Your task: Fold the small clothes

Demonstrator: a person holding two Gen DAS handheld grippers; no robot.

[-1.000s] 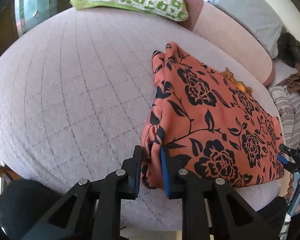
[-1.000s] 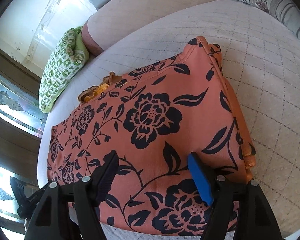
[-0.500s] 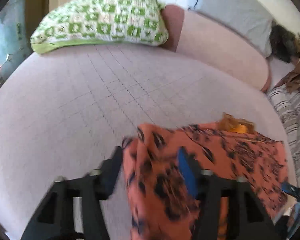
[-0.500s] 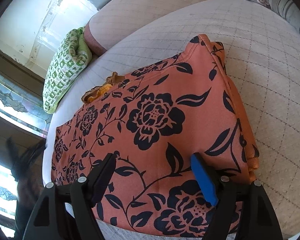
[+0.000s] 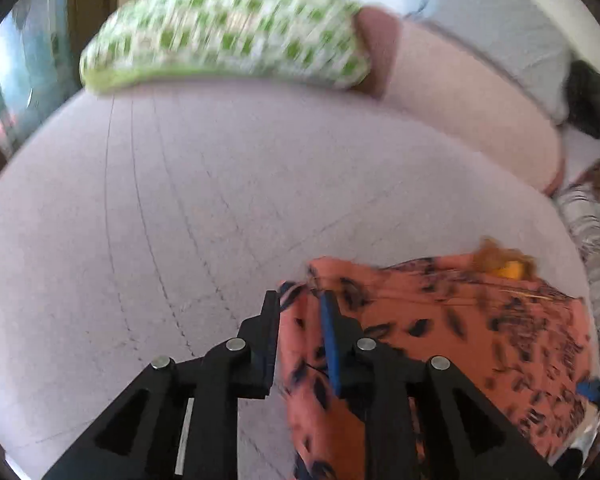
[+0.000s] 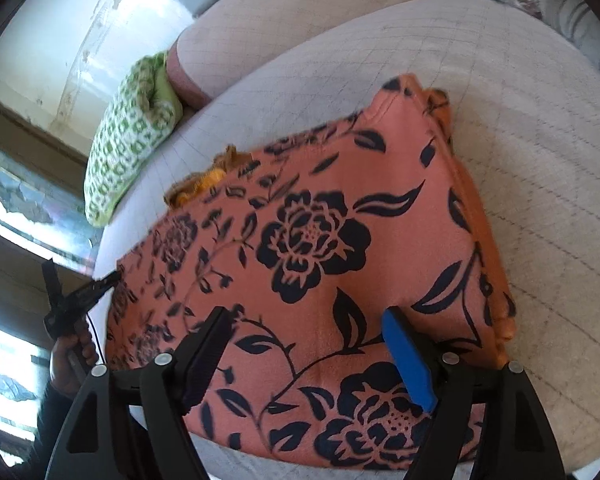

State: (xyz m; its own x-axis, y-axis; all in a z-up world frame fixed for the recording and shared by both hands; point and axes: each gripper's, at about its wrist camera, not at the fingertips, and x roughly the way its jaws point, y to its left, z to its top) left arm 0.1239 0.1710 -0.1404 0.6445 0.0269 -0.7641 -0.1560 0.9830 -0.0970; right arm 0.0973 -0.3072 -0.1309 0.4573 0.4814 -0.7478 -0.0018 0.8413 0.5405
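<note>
In the left wrist view, the fingers (image 5: 332, 344) of the left gripper (image 5: 300, 340) had just been closing and pinched a bunched edge of the orange floral garment (image 5: 440, 332), which lay on the quilted bed (image 5: 180, 200) below a green checked pillow (image 5: 228, 28). In the right wrist view, the right gripper (image 6: 308, 356) stood wide open above the garment's near part, gripping nothing; the left gripper appeared at the cloth's left corner.

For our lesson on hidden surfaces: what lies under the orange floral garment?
The orange floral garment lies on the quilted pale cushion, which shows all round it. A yellow-orange cloth pokes out from under its far edge; how far that reaches underneath is covered.
</note>
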